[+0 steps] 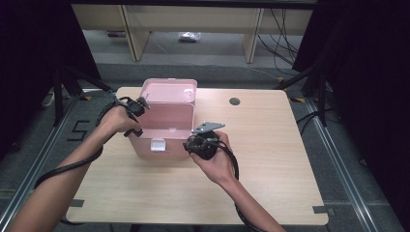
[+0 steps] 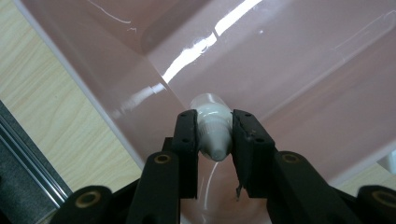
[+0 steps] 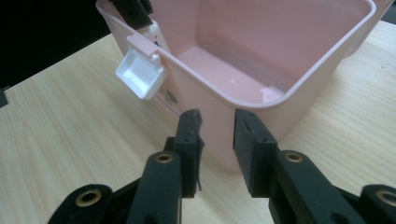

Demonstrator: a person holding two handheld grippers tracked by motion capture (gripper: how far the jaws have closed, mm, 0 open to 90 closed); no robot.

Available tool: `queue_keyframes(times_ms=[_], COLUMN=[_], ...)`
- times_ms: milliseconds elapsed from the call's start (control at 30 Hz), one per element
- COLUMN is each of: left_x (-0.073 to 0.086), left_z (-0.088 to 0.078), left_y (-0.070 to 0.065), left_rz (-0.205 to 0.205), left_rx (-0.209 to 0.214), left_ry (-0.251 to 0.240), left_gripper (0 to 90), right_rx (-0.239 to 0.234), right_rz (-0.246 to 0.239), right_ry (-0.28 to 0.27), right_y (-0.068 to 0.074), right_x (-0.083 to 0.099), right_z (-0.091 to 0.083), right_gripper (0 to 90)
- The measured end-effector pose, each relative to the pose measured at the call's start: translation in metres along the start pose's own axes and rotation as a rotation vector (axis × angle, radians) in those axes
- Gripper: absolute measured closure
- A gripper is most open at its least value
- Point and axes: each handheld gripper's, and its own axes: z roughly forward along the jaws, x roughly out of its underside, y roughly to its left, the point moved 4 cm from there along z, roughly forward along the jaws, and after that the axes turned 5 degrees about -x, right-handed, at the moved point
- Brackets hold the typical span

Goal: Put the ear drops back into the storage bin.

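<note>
We're gripping a small white plastic tube (image 2: 214, 130) in the left hand-held gripper (image 2: 214, 140), inside the open pink plastic box (image 1: 167, 126) on the light wooden surface (image 1: 270, 145). The right hand-held gripper (image 3: 217, 135) is hovering open at the box's outer corner, with nothing between the jaws. A white latch (image 3: 141, 74) is hanging off the box rim.

We see even overhead light on the worktop (image 1: 270, 145), dark surroundings, and white glare streaks on the pink box (image 2: 289, 60) just beyond the left hand-held gripper (image 2: 214, 135), whose near parts blur.
</note>
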Motion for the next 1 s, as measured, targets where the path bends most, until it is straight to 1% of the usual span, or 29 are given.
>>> queue_keyframes(times_ms=[100, 133, 167, 267, 300, 333, 367, 400, 433, 500, 600, 700, 733, 800, 833, 867, 933, 1000], left_x=[-0.001, -0.001, -0.001, -0.001, -0.001, -0.001, -0.001, -0.001, -0.001, -0.001, -0.002, -0.002, -0.002, -0.002, -0.002, -0.002, -0.003, -0.003], left_z=[0.002, 0.002, 0.002, 0.004, 0.005, 0.006, 0.007, 0.008, 0.007, 0.008, 0.009, 0.01, 0.012, 0.012, 0.014, 0.014, 0.015, 0.016], left_y=[0.0, 0.0, 0.0, 0.0, 0.001, 0.0, 0.0, 0.0, 0.0, 0.001, 0.001, 0.0, 0.0, 0.0, 0.0, 0.0, 0.0, 0.0], left_rz=[-0.002, -0.002, 0.0, 0.005, 0.008, 0.004, -0.002, -0.002, 0.002, 0.004, 0.003, 0.005, 0.006, 0.005, 0.0, -0.001, -0.006, -0.002], left_rx=[0.003, 0.004, 0.003, 0.005, 0.008, 0.008, 0.009, 0.009, 0.008, 0.009, 0.008, 0.01, 0.008, 0.01, 0.011, 0.011, 0.011, 0.014], left_ry=[0.0, 0.002, 0.006, 0.007, 0.01, -0.002, -0.005, -0.001, 0.011, 0.017, 0.008, 0.016, 0.006, 0.022, 0.009, 0.007, 0.007, 0.011], left_gripper=[71.6, 71.6, 71.6, 71.5, 71.5, 71.5, 71.5, 71.5, 71.5, 71.5, 71.5, 71.5, 71.5, 71.5, 71.5, 71.5, 71.5, 71.5], right_rx=[0.003, 0.006, 0.001, 0.002, 0.002, 0.0, 0.0, 0.003, 0.002, 0.001, 0.001, 0.0, -0.001, -0.001, -0.001, -0.001, -0.001, 0.001], right_rz=[-0.005, -0.018, -0.003, 0.005, -0.003, 0.001, 0.002, -0.006, -0.004, -0.002, -0.002, -0.001, 0.0, 0.0, 0.0, 0.0, 0.002, -0.004], right_ry=[0.0, -0.006, 0.0, 0.003, 0.002, 0.002, 0.002, 0.001, 0.002, 0.004, 0.003, 0.002, 0.002, 0.002, 0.002, 0.001, 0.001, -0.001], right_y=[0.0, -0.001, 0.0, 0.0, 0.0, 0.0, 0.0, 0.0, 0.0, 0.0, 0.0, 0.0, 0.0, 0.0, 0.0, 0.0, 0.0, 0.0], right_x=[0.0, 0.0, 0.0, 0.0, 0.0, 0.0, 0.0, 0.0, 0.0, 0.0, 0.0, 0.0, 0.0, 0.0, 0.0, 0.0, 0.0, 0.001], right_z=[0.0, 0.0, 0.0, 0.0, 0.0, 0.0, 0.0, 0.0, 0.0, 0.0, 0.0, 0.0, 0.0, 0.0, 0.0, 0.0, 0.0, 0.001], right_gripper=[72.0, 72.1, 72.0, 72.0, 72.0, 72.0, 72.0, 72.0, 72.0, 72.0, 72.0, 72.0, 72.0, 72.0, 72.0, 71.9, 71.8, 71.8])
